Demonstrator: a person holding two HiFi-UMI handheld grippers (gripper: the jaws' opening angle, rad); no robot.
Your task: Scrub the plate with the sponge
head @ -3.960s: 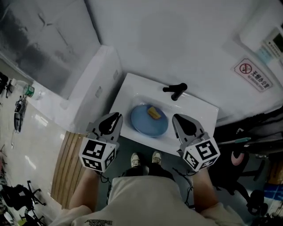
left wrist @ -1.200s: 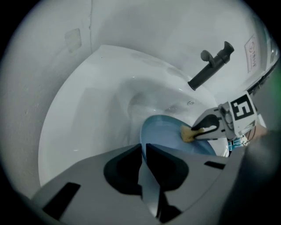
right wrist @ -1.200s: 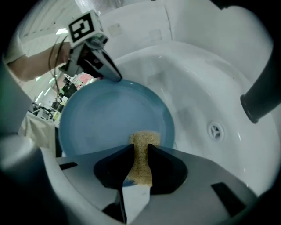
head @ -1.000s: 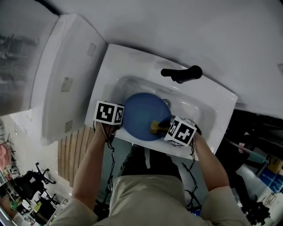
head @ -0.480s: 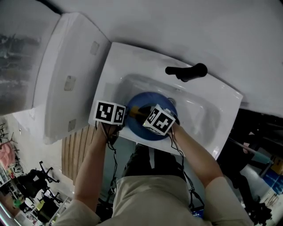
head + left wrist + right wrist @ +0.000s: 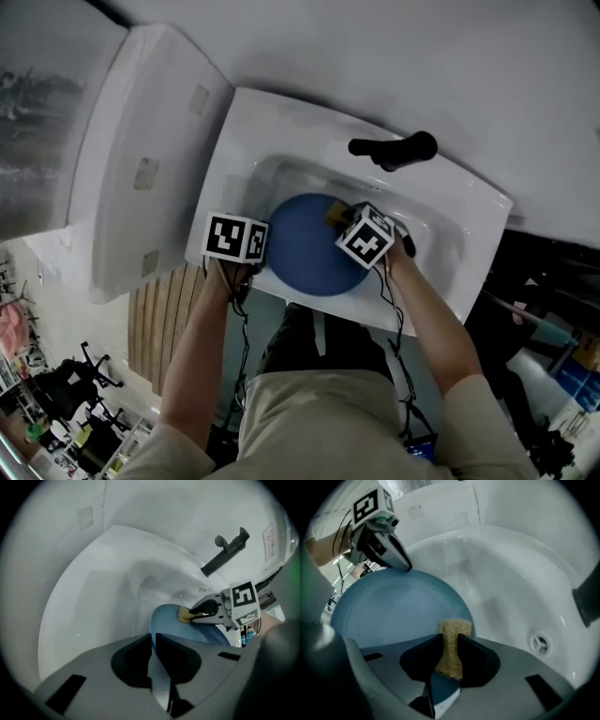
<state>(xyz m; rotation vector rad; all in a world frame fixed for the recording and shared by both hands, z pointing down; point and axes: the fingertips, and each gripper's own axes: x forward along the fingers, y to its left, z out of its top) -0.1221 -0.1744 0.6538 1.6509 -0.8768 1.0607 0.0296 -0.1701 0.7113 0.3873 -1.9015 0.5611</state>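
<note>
Sponge (image 6: 451, 651) clamped across its narrow waist in right tongs (image 6: 450, 637), long axis pointing out past the tips. Pressed on far rim of blue plate (image 6: 305, 248), faucet (image 6: 394, 150) side, inside white sink (image 6: 450, 220). Left tongs (image 6: 153, 641) pinched nearly closed on plate's opposite, left rim, seen edge-on. Judged mid-scrub. Key relation: unscrubbed plate face lying from sponge toward left tongs and toward the body, so next stroke likely needed pulling back that way. Working spot nearer right hand, with left hand for steadying only. Flagged risk of plate pivoting on that thin pinch under hard pressure.
</note>
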